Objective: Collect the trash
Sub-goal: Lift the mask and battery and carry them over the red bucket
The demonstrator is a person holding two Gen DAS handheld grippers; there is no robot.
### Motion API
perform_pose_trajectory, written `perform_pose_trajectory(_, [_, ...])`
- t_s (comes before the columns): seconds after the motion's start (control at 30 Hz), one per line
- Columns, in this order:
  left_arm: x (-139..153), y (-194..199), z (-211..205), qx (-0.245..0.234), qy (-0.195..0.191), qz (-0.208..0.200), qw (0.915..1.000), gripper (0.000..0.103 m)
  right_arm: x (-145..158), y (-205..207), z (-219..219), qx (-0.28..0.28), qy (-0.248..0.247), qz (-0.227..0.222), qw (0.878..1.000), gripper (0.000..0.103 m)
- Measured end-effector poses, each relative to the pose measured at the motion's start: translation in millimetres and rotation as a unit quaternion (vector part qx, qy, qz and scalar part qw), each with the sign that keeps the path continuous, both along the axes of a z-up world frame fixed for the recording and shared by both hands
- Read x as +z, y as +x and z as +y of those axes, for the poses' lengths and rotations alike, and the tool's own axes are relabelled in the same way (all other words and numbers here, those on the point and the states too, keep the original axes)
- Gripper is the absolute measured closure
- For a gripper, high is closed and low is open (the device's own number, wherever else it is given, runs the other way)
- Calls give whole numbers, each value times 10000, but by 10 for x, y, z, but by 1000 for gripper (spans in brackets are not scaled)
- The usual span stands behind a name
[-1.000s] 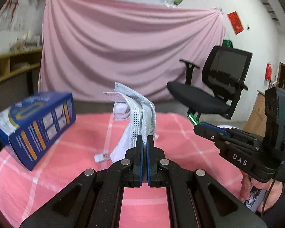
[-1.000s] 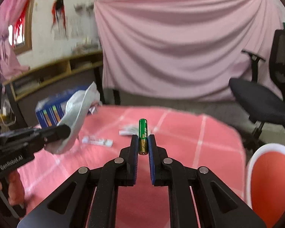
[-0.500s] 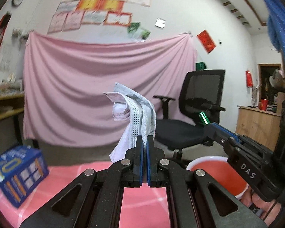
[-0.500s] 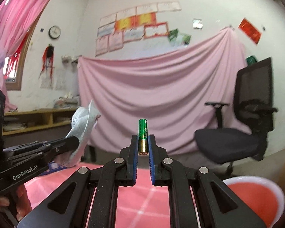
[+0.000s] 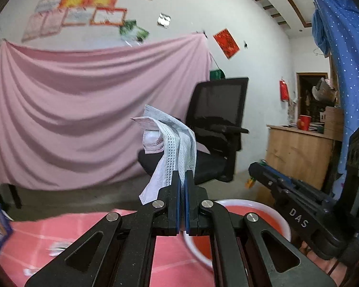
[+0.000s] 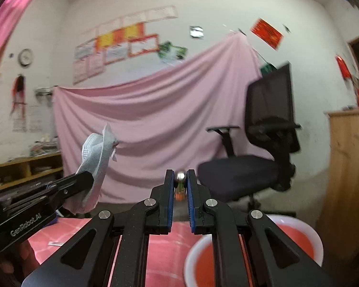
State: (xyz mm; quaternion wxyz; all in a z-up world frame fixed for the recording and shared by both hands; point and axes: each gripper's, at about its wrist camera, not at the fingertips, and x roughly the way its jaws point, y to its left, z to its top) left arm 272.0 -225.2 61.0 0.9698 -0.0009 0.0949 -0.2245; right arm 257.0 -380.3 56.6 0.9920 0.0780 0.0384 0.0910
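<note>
We log the left gripper still clamped on the face mask, right gripper clamped on the battery, now tipped end-on toward us rather than upright, both swung over the red basin beside the table.

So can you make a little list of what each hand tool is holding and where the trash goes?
left gripper: shut on face mask, held up in the air
right gripper: shut on battery, now tipped over between the fingers
bin: red basin, white rim, below and right of both grippers
table: pink checked cloth
</note>
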Motion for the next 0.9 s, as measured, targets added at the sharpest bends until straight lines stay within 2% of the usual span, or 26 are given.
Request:
perform_pose_trajectory(0.17, [-72,283,-282,-322,51,523,9981,102,-116,157,-313,-303,308,482,9979,95])
perform_pose_trajectory(0.33, [-163,512,-482,-600,36,1093,9922,102,-192,226,-477,-478,459,865,9940,95])
perform_pose_trajectory(0.7, [-376,677,-685,-942,155,1930,9765,101,-305,317,-637,-636,497,1342,9877,93])
perform_pose_trajectory(0.77, [-402,703,-699,-939,153,2035,9744,97,-298,317,-646,-653,522,1354,9873,92])
perform_pose_trajectory(0.83, [-409,713,-674,-904,143,2088,9737,83,-293,311,-646,-666,521,1356,9872,89])
perform_pose_trajectory(0.9, [-412,712,-628,-882,28,2099,9737,76,-292,311,-647,-670,522,1354,9871,80])
